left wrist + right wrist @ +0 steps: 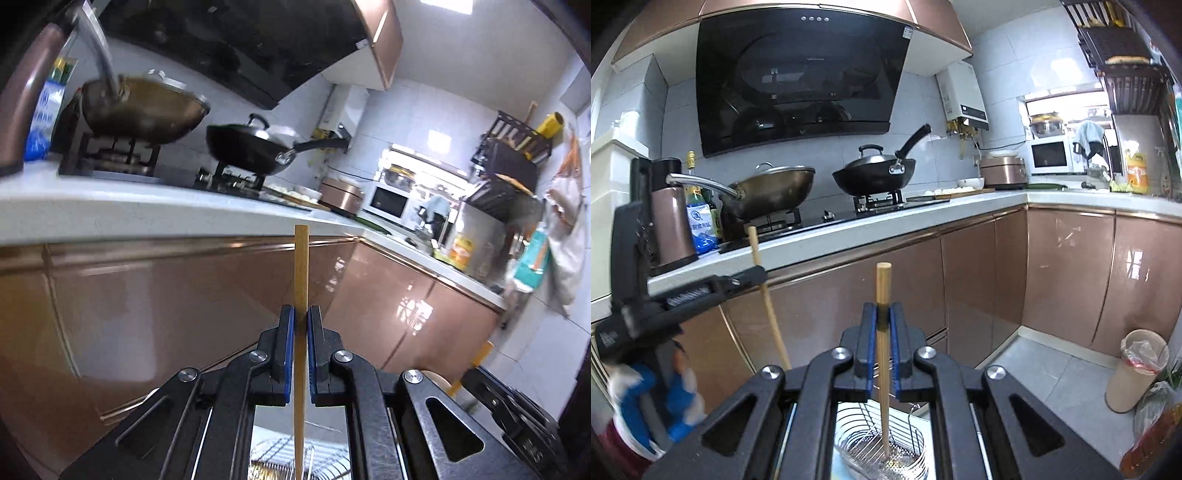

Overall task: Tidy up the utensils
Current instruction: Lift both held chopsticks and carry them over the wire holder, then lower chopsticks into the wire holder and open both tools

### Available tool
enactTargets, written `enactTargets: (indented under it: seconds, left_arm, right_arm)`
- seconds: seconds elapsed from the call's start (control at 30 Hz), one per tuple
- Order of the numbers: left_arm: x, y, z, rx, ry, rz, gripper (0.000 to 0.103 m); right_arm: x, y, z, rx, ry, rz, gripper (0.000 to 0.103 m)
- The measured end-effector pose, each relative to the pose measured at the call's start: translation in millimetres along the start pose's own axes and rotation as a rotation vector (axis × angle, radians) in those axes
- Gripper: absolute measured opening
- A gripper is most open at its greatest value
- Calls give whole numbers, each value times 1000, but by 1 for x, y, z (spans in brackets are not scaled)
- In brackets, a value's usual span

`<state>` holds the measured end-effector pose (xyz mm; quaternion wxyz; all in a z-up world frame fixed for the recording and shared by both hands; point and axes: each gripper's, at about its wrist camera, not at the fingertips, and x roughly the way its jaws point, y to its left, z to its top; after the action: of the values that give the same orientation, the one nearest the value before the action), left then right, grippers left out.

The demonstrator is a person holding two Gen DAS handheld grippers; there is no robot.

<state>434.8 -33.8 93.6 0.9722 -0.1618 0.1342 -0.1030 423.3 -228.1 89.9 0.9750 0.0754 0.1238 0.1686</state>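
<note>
Bottom centre of both views, each gripper is clamped on one upright chopstick: left gripper [301, 314] grips a chopstick [300, 273], right gripper [882, 310] another [882, 288], tip over the wire basket [908, 454]. Looks like drop-in time; next just lower straight and let go.

A gas stove [827, 218] sits on the white bench [923, 218]. On its left burner rests a brown wok [775, 188], on its right a lidded black wok [875, 175]. Above the stove hangs a black range hood [801, 81]. Right of the stove stand a rice cooker [1003, 171] and a white microwave [1051, 155]. Left of it stands a blue-labelled bottle [700, 221].
</note>
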Motion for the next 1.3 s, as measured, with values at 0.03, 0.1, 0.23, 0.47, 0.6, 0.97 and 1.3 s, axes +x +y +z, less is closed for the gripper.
enactTargets:
  seconds: [0.03, 0.1, 0.23, 0.47, 0.6, 0.97, 1.3]
  left_arm:
    - [7, 0, -7, -1, -10, 17, 6]
    - [21, 7, -26, -24, -17, 32, 6]
    - [36, 9, -52, -10, -26, 78, 6]
    - [54, 5, -92, 53, 0, 149, 6]
    - [62, 11, -105, 59, 28, 192, 7]
    - [54, 18, -112, 74, 53, 230, 8]
    - [48, 21, -104, 64, 71, 224, 27]
  right_arm:
    - [5, -1, -7, 1, 4, 1, 6]
    - [17, -4, -24, 3, 18, -8, 6]
    - [32, -9, -55, 10, 36, -23, 6]
    - [40, -11, -87, 17, 39, -52, 7]
    - [32, -18, -89, 49, 32, -60, 7]
    - [13, -46, -97, 182, 32, -67, 10]
    - [3, -45, -90, 197, 26, -69, 12]
